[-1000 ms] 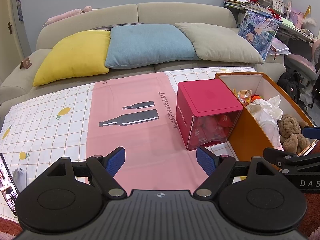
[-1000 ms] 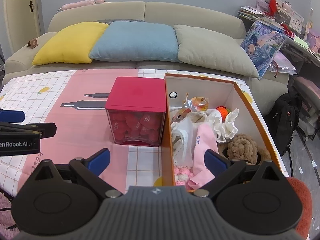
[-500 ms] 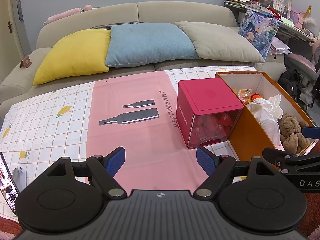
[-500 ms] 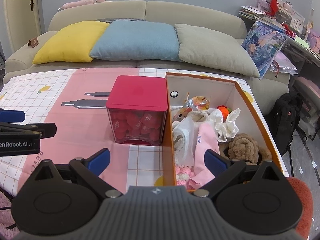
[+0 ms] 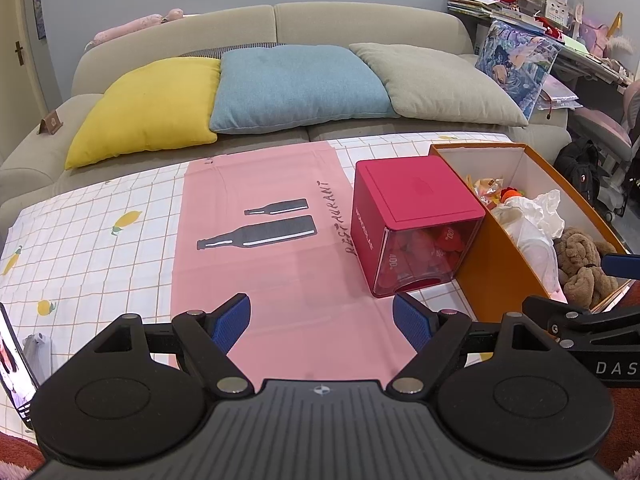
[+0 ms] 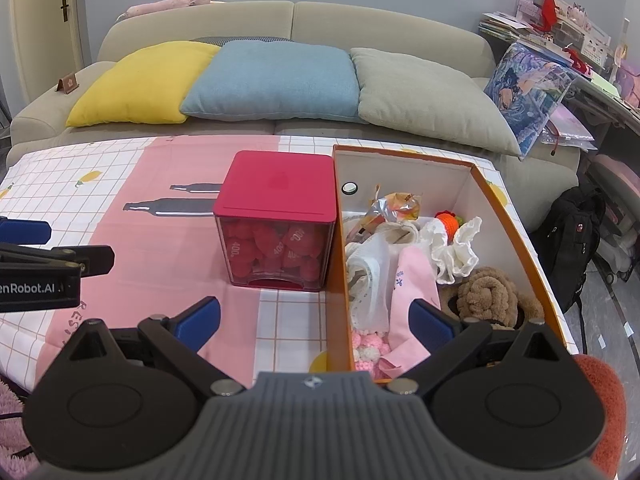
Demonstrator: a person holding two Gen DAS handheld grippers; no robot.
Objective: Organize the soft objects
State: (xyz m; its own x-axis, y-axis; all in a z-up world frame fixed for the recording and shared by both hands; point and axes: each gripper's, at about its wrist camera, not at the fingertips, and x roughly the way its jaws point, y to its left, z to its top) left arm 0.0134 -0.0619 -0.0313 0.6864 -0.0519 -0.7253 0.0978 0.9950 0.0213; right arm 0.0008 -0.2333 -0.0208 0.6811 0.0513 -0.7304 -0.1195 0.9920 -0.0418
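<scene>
Two hand-held grippers hover low over a cloth-covered table. At far left, on the sofa (image 5: 360, 28) behind the table, lie a yellow cushion (image 5: 152, 108), a blue cushion (image 5: 296, 88) and a beige cushion (image 5: 440, 84), in that order. The tablecloth (image 5: 100, 232) is white-checked with lemon prints and carries a pink panel (image 5: 260, 280) printed with two dark bottles. The left gripper (image 5: 322, 318) hangs above this pink panel with its blue pads spread wide and nothing between them. Right of the panel stands a red-lidded box (image 6: 276, 216) with clear walls, filled with red soft pieces; it touches the left wall of the orange cardboard box (image 6: 516, 216). That open box holds the soft objects: white cloth (image 6: 456, 248), a pink fabric piece (image 6: 416, 280), a brown plush toy (image 6: 488, 296) and an orange knitted item (image 6: 448, 218). The right gripper (image 6: 314, 318) hovers over the near end of the orange box, likewise spread wide and empty. At far right are a patterned cushion (image 6: 524, 92), a cluttered desk (image 6: 580, 52) and a black backpack (image 6: 572, 232).
</scene>
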